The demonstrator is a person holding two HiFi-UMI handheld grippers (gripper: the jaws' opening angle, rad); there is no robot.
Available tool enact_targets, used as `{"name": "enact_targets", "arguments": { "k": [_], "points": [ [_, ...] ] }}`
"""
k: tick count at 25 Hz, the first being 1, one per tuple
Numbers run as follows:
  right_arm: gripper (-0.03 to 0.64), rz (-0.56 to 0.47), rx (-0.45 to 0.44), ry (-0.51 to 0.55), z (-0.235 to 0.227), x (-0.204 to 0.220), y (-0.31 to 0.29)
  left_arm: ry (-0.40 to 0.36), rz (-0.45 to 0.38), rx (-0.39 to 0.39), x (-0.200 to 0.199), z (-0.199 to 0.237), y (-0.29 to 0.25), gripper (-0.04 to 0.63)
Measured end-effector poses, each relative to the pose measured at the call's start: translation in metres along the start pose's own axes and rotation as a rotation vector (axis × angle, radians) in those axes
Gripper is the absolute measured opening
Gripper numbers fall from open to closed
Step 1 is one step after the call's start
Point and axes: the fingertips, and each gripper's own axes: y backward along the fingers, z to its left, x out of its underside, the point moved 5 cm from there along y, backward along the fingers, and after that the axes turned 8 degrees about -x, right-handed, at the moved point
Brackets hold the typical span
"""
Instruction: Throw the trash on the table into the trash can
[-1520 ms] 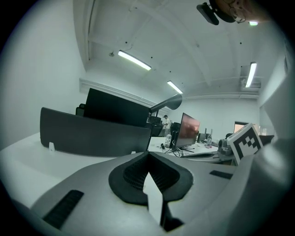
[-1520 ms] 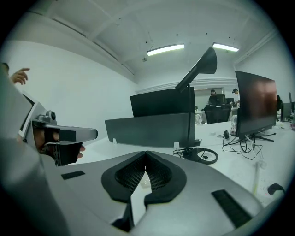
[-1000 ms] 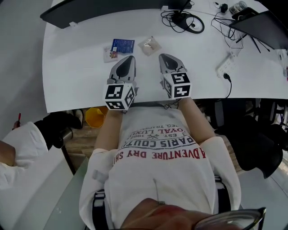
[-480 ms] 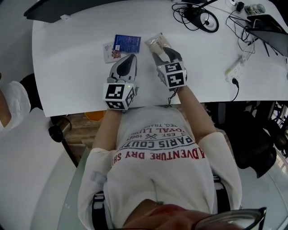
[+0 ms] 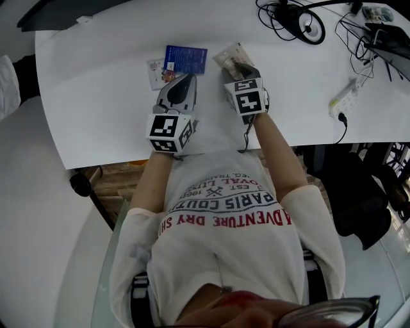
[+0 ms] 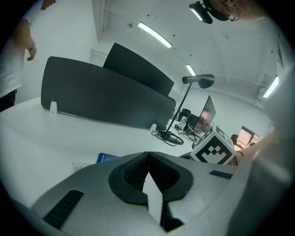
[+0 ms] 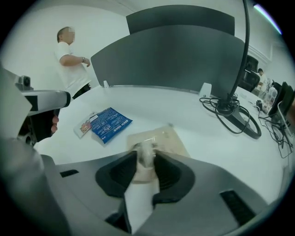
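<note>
A crumpled clear wrapper (image 5: 229,54) lies on the white table (image 5: 96,96). My right gripper (image 5: 238,66) points down onto it. In the right gripper view the wrapper (image 7: 161,137) bunches up between the jaw tips of the right gripper (image 7: 145,154). Those jaws opened and have just closed a little, and they still stand apart. A blue packet (image 5: 185,59) and a small pale packet (image 5: 155,72) lie to the left. My left gripper (image 5: 186,78) hovers just short of the blue packet (image 6: 107,158). The left gripper (image 6: 147,156) is shut with nothing in it.
A coil of black cables (image 5: 298,16) and a white power strip (image 5: 346,97) lie on the table's right part. A dark screen (image 7: 184,50) stands along the far side. A person in white (image 7: 69,57) stands beyond the table's left end.
Both grippers have moved forward and down towards the table. The right gripper's jaws have opened from shut and now straddle the clear wrapper. The left gripper has neared the blue packet.
</note>
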Motion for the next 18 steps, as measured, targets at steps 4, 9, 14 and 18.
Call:
{"name": "enact_targets", "arguments": {
  "k": [4, 9, 14, 18],
  "points": [
    [0.044, 0.012, -0.014, 0.007, -0.002, 0.001, 0.001, 0.003, 0.0, -0.001, 0.001, 0.0, 0.002, 0.023],
    [0.035, -0.03, -0.052, 0.014, 0.002, 0.003, 0.014, -0.003, -0.021, -0.016, 0.0, -0.006, 0.014, 0.023],
    [0.034, -0.154, -0.077, 0.073, 0.025, -0.008, 0.054, 0.002, -0.09, -0.069, -0.003, -0.018, 0.044, 0.023],
    [0.034, -0.228, -0.143, 0.152, 0.066, -0.012, 0.085, 0.02, -0.146, -0.147, 0.011, -0.027, 0.093, 0.023]
  ]
}}
